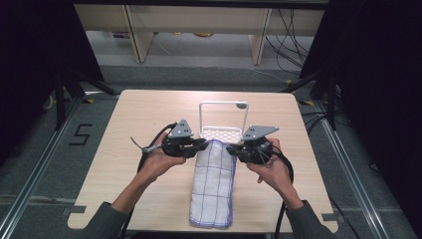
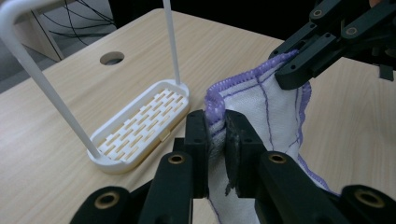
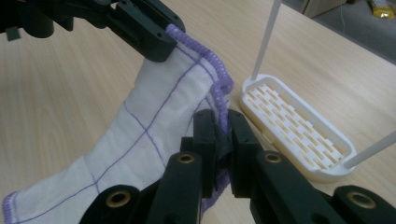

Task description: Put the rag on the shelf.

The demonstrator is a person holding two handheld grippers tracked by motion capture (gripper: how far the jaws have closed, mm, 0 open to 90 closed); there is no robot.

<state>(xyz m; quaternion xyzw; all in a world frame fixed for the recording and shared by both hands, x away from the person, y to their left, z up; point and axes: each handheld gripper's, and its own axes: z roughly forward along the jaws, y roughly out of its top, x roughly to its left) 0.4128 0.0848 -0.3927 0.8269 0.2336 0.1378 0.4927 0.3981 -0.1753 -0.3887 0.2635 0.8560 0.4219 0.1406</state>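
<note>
Each hand-held gripper (image 2: 215, 135) (image 3: 222, 135) pinches a far corner of the cloth (image 1: 214, 184), lengthwise away from the person.

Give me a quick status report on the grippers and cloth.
Left gripper and right gripper shut on cloth's far corners. Far end lifted. White rack just beyond, apart.

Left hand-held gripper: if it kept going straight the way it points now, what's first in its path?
Likely the right hand-held gripper. The left hand-held gripper, shut on a corner of the cloth, points across the cloth's lifted edge at the other one. The white rack sits off to the side. Depth is uncertain.
</note>
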